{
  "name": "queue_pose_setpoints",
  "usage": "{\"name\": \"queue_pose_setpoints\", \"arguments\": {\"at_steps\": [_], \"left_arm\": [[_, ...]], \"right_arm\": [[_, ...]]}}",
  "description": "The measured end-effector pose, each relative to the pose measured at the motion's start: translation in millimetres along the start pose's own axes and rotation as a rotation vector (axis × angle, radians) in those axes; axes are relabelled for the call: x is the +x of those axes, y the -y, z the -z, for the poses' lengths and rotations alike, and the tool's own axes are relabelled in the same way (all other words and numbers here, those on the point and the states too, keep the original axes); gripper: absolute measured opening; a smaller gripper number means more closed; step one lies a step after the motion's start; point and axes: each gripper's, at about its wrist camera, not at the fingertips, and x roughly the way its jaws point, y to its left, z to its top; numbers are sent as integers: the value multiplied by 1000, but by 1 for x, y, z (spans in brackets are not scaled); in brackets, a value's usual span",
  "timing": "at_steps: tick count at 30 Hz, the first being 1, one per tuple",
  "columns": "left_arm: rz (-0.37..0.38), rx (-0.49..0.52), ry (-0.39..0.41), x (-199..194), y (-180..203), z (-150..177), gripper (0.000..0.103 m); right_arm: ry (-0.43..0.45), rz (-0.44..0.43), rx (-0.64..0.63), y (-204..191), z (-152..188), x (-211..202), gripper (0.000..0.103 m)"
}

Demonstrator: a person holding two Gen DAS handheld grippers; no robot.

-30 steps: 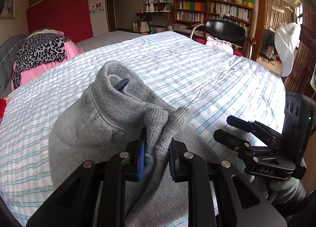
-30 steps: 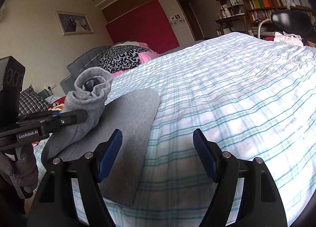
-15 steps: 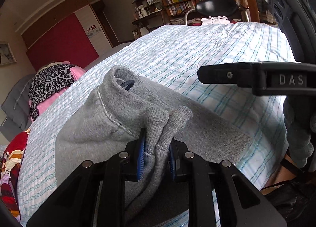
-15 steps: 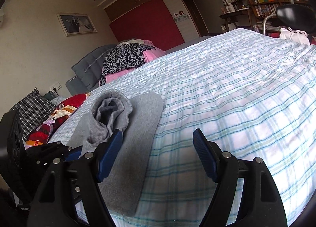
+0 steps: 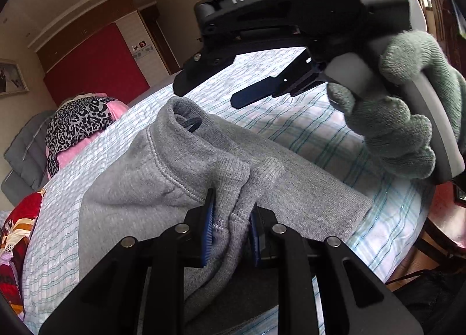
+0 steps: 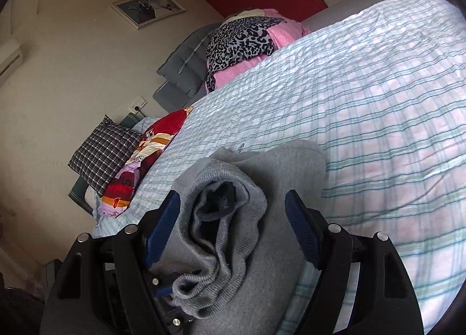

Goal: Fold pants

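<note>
Pants (image 5: pixel 163 177), grey and already doubled into a long strip, lie along the near edge of the bed (image 5: pixel 329 131), with one end lifted off the sheet. I have the left gripper (image 5: pixel 231 222) clamped narrow on the ribbed cuffs (image 5: pixel 247 177), so that bunch of knit stands up between its fingers (image 5: pixel 208 227) while the rest of the cloth sags back onto the bed to the left and far side.

My right gripper (image 6: pixel 233 224) hangs just above the same lifted end, its fingers (image 6: pixel 161 224) spread wide on either side of the rolled cuff opening (image 6: pixel 224 206). They hold nothing; the pads look clear of the cloth on both sides. In the left view I see that tool from below, held by a gloved hand (image 5: pixel 402 128) over the pants.

I judge this to be the middle of a fold: the legs look laid together, and the cuff end is being gathered so it can be carried over toward the waist. The next move, as I read it, calls for the right fingers to come down around a second bit of the cuff edge, apart from the left grip, and close on both layers. Then both hands would need to lift evenly and travel along the strip, keeping the edge taut so the thick knit does not slump or twist. Whether the far end is the waistband I cannot tell from here.
</note>
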Motion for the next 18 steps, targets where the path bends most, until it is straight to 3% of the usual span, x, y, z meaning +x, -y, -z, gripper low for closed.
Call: {"name": "queue_pose_setpoints", "arguments": {"at_steps": [3,8,11,13,18], "left_arm": [[-3,2,4,0,0,-1,20],[-2,7,7,0,2,-1,20],[-2,11,7,0,3,-1,20],[-2,12,5,-1,2,-2,20],[-9,18,46,-9,0,-16,20]], "right_arm": [[-72,-69,43,5,-12,21,81],[-129,-47,23,6,-13,42,81],[-135,-15,-22,-1,-9,47,60],[-128,9,-42,-4,-11,46,28],[-67,28,-89,-13,-20,25,23]]}}
